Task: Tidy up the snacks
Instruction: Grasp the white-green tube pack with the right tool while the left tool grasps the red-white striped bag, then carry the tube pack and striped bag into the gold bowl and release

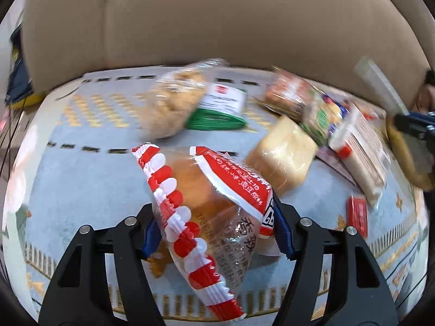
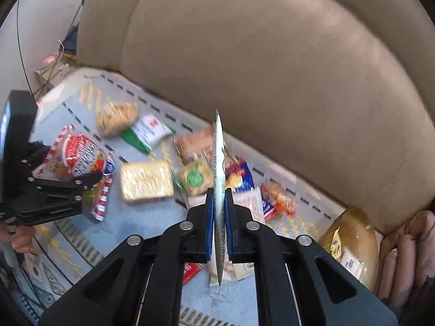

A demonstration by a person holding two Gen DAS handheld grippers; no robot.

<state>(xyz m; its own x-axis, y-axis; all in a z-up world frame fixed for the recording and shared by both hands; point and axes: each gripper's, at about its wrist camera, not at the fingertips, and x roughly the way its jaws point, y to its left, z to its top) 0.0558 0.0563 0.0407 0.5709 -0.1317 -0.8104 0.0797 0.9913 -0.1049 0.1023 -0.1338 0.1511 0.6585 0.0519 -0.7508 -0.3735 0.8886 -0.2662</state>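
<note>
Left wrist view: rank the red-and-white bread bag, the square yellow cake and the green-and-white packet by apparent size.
1. red-and-white bread bag, largest, though held nearest the camera.
2. square yellow cake.
3. green-and-white packet; partly covered, so close to the cake.

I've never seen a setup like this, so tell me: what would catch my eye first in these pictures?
Probably the red-and-white striped bread packet, pinched in the left gripper right at the front. The right gripper clamps a thin white packet edge-on, like a blade. Behind them, more wrapped snacks lie scattered on a pale blue cloth against a beige sofa back.
</note>
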